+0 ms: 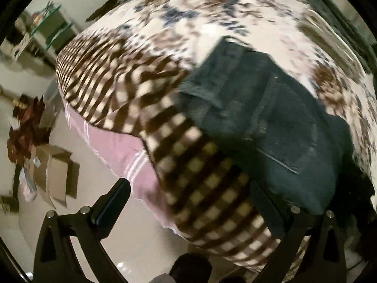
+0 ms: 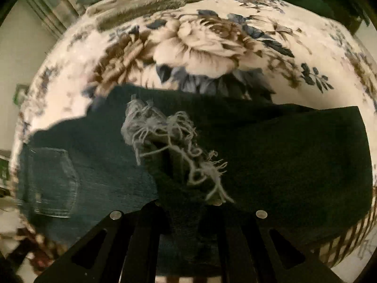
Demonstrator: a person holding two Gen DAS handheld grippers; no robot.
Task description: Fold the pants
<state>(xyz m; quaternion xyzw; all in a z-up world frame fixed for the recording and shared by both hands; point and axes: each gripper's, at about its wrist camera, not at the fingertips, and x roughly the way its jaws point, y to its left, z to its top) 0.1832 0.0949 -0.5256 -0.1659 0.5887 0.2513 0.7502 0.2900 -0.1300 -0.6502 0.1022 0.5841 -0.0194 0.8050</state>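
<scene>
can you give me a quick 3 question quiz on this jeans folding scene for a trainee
1. True or false: the right gripper is shut on the dark jeans.
2. Where is the left gripper?
A. shut on the waistband
B. open, above the checked border of the blanket, holding nothing
C. resting on the folded pile
3. Fill in: the frayed pale threads lie just ahead of the ____ gripper.

Key: 1 true; 2 B; 3 right. The back pocket shows left of the fold in the right wrist view.
</scene>
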